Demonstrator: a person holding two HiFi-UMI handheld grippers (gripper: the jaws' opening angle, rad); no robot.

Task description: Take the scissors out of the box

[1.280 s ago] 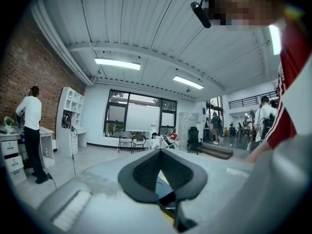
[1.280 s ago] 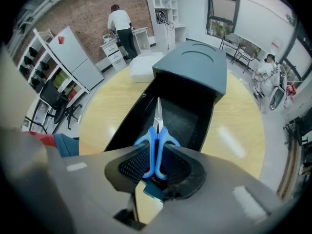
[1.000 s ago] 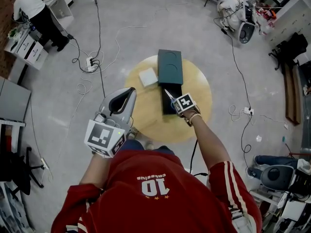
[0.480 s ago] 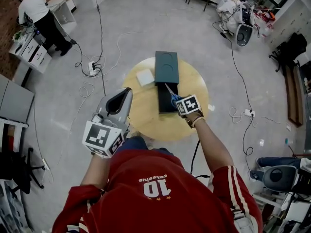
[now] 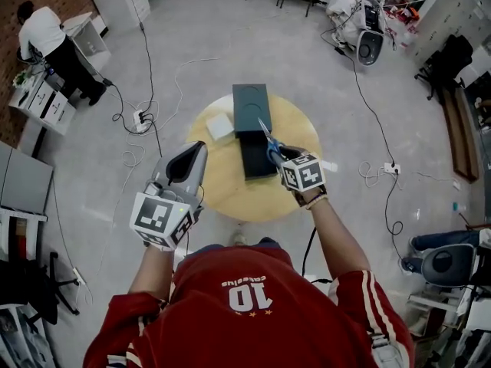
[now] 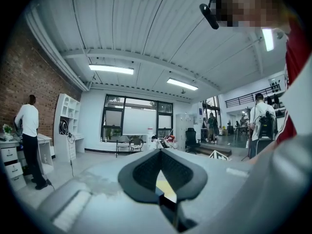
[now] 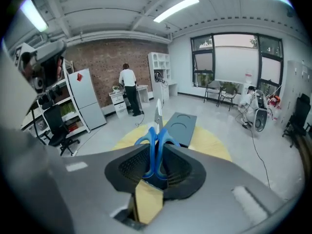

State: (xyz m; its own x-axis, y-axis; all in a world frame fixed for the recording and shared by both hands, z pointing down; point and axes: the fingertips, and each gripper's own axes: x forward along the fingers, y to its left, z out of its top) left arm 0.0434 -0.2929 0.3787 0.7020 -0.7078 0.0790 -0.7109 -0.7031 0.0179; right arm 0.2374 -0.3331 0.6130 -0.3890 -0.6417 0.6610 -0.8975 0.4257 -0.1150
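Observation:
Blue-handled scissors [image 5: 268, 142] hang above the open dark box [image 5: 255, 158], blades pointing up and away, on the round yellow table [image 5: 222, 182]. My right gripper [image 5: 285, 159] is shut on their handles. In the right gripper view the blue handles [image 7: 147, 139] sit between the pads, and the blade rises over the table [image 7: 217, 149]. The box's dark green lid [image 5: 252, 107] lies just beyond the box; the lid [image 7: 180, 126] also shows in that view. My left gripper [image 5: 193, 153] is held to the left over the table's near edge. Its jaws [image 6: 159, 154] are shut and hold nothing.
A small white box [image 5: 220, 126] lies on the table left of the lid. Cables and a power strip [image 5: 140, 118] trail over the floor. One person [image 5: 47, 38] stands at desks far left; another [image 5: 347, 4] sits at the top right.
My right gripper has risen with the scissors, lifting them up out of the box and tipping the blades upward. The left gripper has drifted a little.

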